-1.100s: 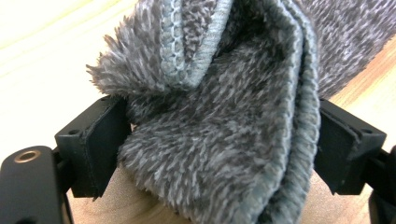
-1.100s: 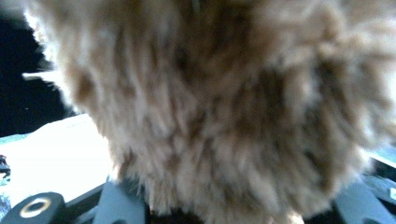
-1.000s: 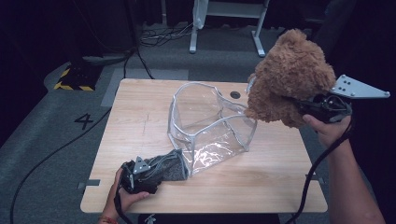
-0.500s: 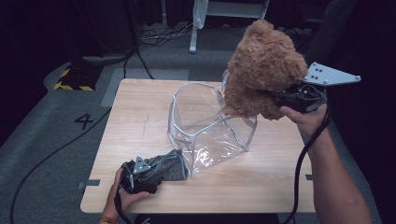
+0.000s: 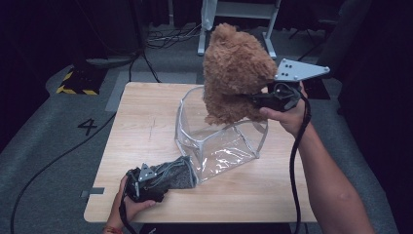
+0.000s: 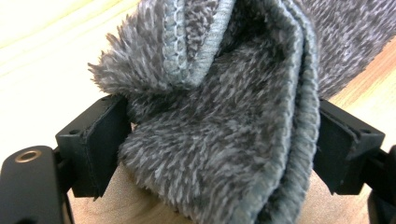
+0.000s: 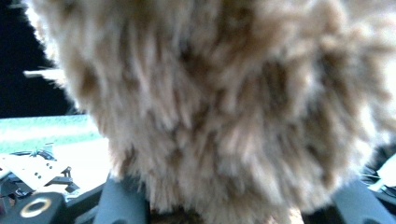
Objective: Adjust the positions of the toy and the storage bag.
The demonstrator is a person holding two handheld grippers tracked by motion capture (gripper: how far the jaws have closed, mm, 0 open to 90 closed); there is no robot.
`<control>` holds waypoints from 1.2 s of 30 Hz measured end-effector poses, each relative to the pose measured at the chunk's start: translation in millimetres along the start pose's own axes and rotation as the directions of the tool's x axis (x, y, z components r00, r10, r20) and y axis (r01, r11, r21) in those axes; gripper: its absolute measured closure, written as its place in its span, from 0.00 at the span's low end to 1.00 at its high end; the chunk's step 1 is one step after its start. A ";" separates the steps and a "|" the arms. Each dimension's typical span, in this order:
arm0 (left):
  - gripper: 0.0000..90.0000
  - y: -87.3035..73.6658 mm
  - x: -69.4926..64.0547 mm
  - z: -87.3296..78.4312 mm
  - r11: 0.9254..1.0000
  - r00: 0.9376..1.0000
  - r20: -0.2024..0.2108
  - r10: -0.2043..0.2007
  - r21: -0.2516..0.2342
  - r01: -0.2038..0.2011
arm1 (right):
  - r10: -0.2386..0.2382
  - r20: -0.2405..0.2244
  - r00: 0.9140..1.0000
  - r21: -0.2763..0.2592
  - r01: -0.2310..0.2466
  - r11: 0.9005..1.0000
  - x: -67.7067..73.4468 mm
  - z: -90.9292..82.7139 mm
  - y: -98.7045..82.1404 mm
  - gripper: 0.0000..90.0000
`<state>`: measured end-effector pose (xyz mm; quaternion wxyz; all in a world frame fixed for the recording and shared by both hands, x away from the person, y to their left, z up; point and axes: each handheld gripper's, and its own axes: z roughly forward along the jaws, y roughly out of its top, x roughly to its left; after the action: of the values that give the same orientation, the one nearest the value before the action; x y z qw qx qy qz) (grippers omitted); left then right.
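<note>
A fluffy brown plush toy (image 5: 234, 73) hangs in the air over the open top of a clear plastic bag (image 5: 219, 139), and my right gripper (image 5: 253, 100) is shut on its side. Up close in the right gripper view, the plush toy (image 7: 233, 107) swells out above the jaws. Near the table's front left, my left gripper (image 5: 168, 178) is shut on a grey fuzzy cloth (image 5: 178, 173) that lies against the bag's front corner. The folded grey cloth (image 6: 219, 130) is pinched between both black pads in the left gripper view.
The wooden table (image 5: 141, 126) has bare room on its left side and along the front right. Beyond its far edge are cables on the floor (image 5: 160, 36), a white stand (image 5: 234, 9) and a yellow-black striped block (image 5: 78, 80).
My right gripper has carried the plush toy leftwards from the table's right edge to above the bag's opening. The left gripper and the cloth have stayed put.
</note>
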<state>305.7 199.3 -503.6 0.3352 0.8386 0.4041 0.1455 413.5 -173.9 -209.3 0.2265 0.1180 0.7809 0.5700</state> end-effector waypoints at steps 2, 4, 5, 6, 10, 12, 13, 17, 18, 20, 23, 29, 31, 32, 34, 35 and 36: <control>0.16 -0.1 0.3 0.1 1.000 1.000 0.001 0.000 -0.004 0.000 | -0.007 -0.018 1.000 0.009 0.007 1.000 2.1 9.6 3.4 0.58; 0.16 -0.1 0.1 0.1 1.000 1.000 0.004 -0.008 -0.005 0.008 | -0.019 -0.031 0.999 0.025 0.020 0.999 5.5 18.9 6.4 0.58; 0.16 0.0 0.4 0.1 1.000 1.000 0.000 0.001 -0.004 -0.001 | -0.022 -0.040 0.999 0.028 0.024 0.999 6.6 22.4 7.1 0.58; 0.16 0.0 0.3 0.0 1.000 1.000 0.000 0.001 -0.001 -0.001 | -0.026 -0.049 0.998 0.032 0.028 0.999 7.6 27.1 7.7 0.58; 0.16 -0.3 -0.4 0.4 1.000 1.000 0.004 -0.011 -0.006 0.011 | -0.034 -0.074 0.997 0.062 0.038 0.997 11.2 47.4 6.6 0.58; 0.16 0.0 0.0 0.1 1.000 1.000 -0.002 0.002 -0.001 -0.002 | -0.037 -0.079 0.996 0.069 0.042 0.997 11.6 54.2 5.1 0.58; 0.16 0.0 -0.1 0.0 1.000 1.000 -0.004 0.003 -0.001 -0.003 | -0.032 -0.084 0.996 0.073 0.039 0.997 11.3 58.5 3.7 0.58; 0.16 0.0 -0.1 0.0 1.000 1.000 -0.003 0.003 0.000 -0.003 | -0.029 -0.095 0.995 0.089 0.037 0.995 9.0 70.3 0.3 0.58; 0.16 0.0 -0.1 0.0 1.000 1.000 -0.004 0.003 -0.001 -0.003 | -0.033 -0.096 0.995 0.095 0.042 0.995 8.3 72.4 0.0 0.58; 0.16 0.0 0.0 0.0 1.000 1.000 -0.004 0.004 0.000 -0.004 | -0.031 -0.104 0.994 0.112 0.043 0.993 6.2 78.5 -1.1 0.58; 0.16 -0.1 0.0 0.0 1.000 1.000 -0.002 0.001 -0.001 -0.001 | -0.030 -0.118 0.993 0.140 0.047 0.989 4.4 84.4 -4.3 0.58; 0.16 0.0 -0.3 0.0 1.000 1.000 0.000 -0.001 0.000 0.001 | -0.011 -0.135 0.991 0.188 0.036 0.981 0.7 86.7 -17.8 0.58; 0.16 -0.1 -0.1 0.0 1.000 1.000 -0.001 -0.001 -0.001 0.001 | 0.005 -0.134 0.991 0.212 0.024 0.977 -0.7 86.1 -23.6 0.57; 0.16 0.0 -0.1 0.0 1.000 1.000 -0.001 0.000 -0.001 0.000 | 0.013 -0.136 0.991 0.220 0.018 0.975 -1.5 86.0 -26.0 0.57; 0.16 0.0 -0.4 0.1 1.000 1.000 -0.001 0.002 0.000 -0.002 | 0.036 -0.143 0.989 0.236 -0.001 0.972 -3.0 86.2 -33.0 0.57; 0.16 0.0 -0.3 0.1 1.000 1.000 -0.001 0.001 0.000 -0.001 | 0.047 -0.150 0.988 0.242 -0.009 0.970 -3.5 86.6 -35.8 0.57; 0.16 0.0 -0.3 0.1 1.000 1.000 -0.001 0.001 0.000 -0.001 | 0.056 -0.152 0.987 0.252 -0.016 0.968 -3.6 87.2 -37.5 0.56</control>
<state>305.5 199.0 -503.7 0.3350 0.8387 0.4038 0.1461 462.0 -114.7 -265.5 0.1368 0.1143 0.8596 0.4788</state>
